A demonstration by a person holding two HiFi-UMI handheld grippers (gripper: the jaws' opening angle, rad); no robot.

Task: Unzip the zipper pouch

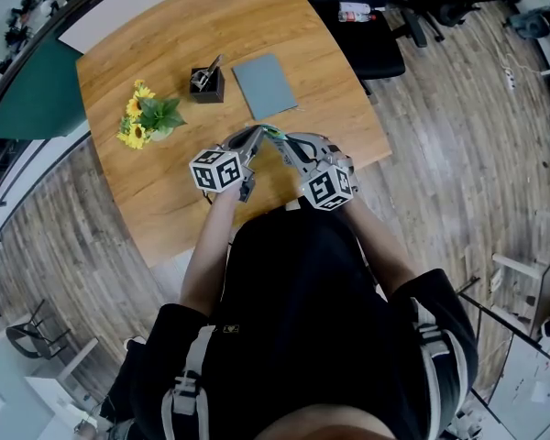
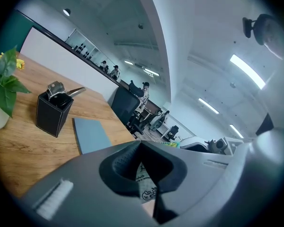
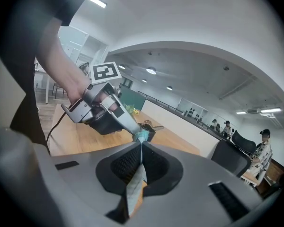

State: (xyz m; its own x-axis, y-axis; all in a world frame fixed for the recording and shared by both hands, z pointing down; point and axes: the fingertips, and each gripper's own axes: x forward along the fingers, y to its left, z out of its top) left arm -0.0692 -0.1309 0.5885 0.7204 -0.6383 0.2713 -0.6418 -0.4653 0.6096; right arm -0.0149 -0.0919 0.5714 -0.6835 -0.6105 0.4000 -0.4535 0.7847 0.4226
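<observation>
Pouch (image 3: 134,189) is pinched between the two: left hand-held gripper (image 1: 259,133) and right hand-held gripper (image 1: 281,138) both clamp it, tips meeting above the worktop (image 1: 165,181).

- Bright, even office light; ceiling strips (image 2: 248,71) flare white at two o'clock in the left gripper view
- Head view crisp at centre, floorboards (image 1: 458,108) bowing toward the rim
- Both gripper views fisheye, corners gone black
- Right gripper (image 3: 141,142) body, close to the lens, soft and out of focus
- Faint shadows on the table (image 1: 165,200)
</observation>
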